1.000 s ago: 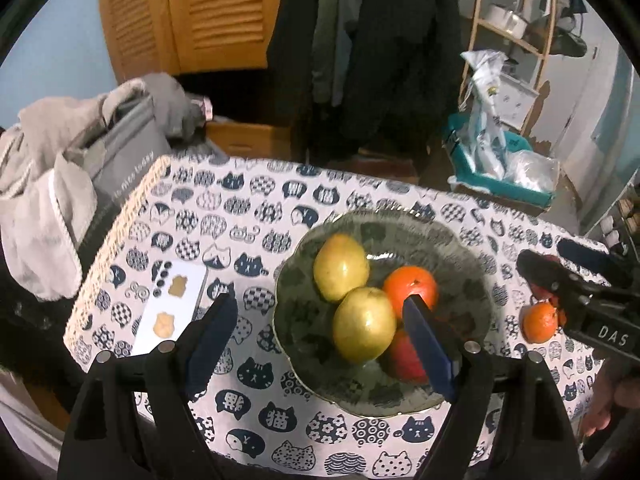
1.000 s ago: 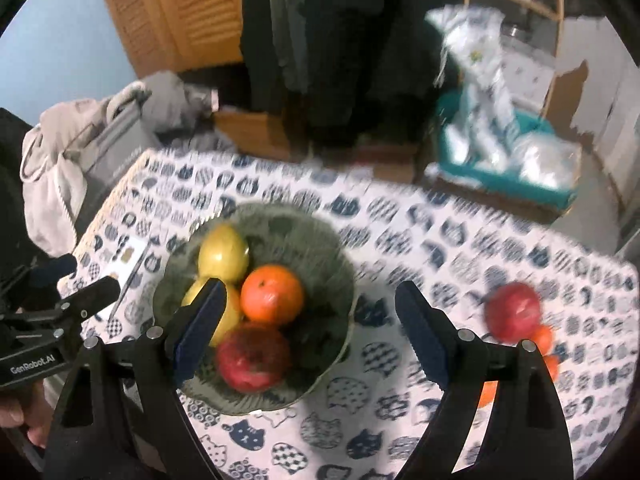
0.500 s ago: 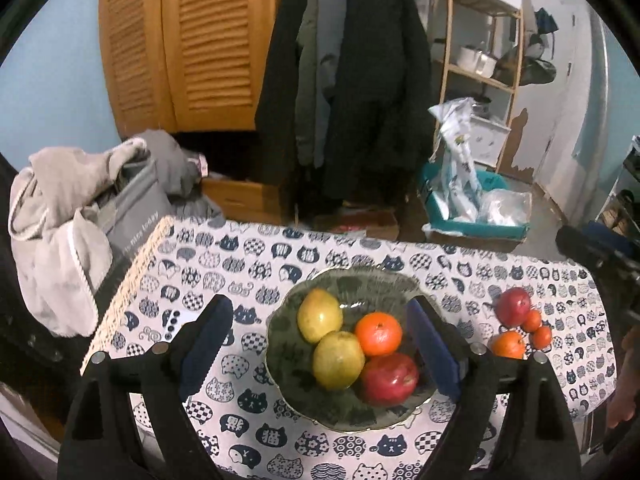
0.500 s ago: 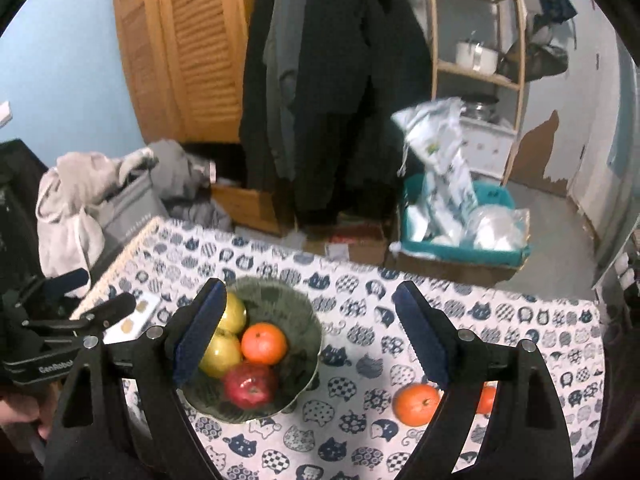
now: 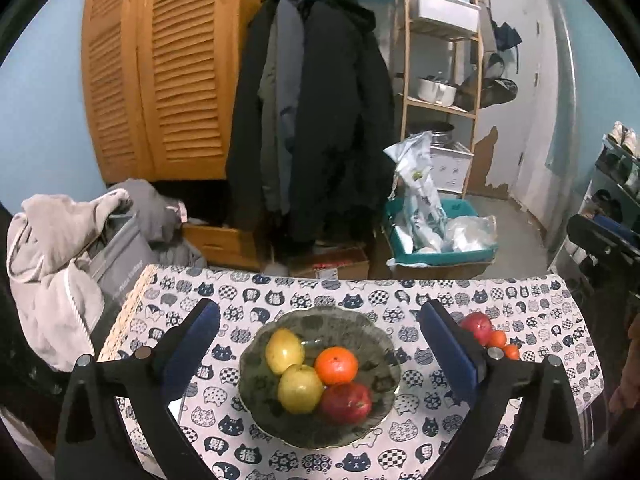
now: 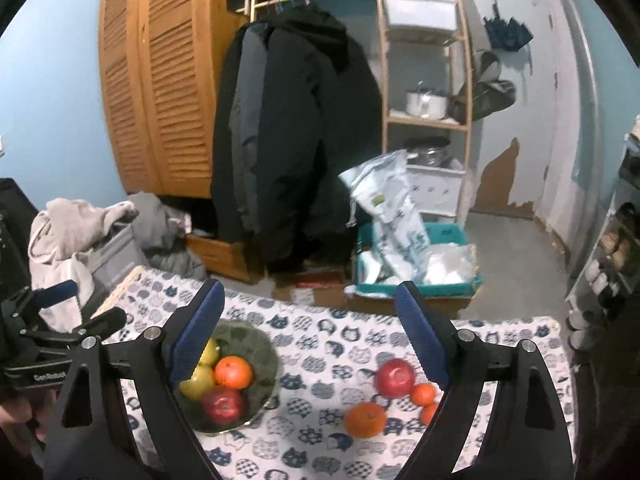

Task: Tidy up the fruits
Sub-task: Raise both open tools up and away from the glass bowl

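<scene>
1. On the table (image 5: 532,312), the bowl (image 5: 384,364) holds four fruits: two yellow ones, an orange (image 5: 336,365) and a red apple (image 5: 346,402).
2. Right of the bowl, well apart from it, lie the loose fruits: another apple (image 6: 395,376), a large orange (image 6: 365,419) and two small ones just beside the apple.
3. The left gripper (image 5: 320,344) hangs above the bowl, its jaws opening wide with nothing held between them.
4. The right gripper (image 6: 310,332) is spread wide and empty, above the cloth between the bowl and the loose fruits.
5. Judging by this, the step in hand is the gap between placements: one fruit down, the next not yet taken.
6. The next move likely calls for the right gripper to drop onto a loose fruit, probably the large orange, straddle it squarely, and close gently so it does not roll.
</scene>
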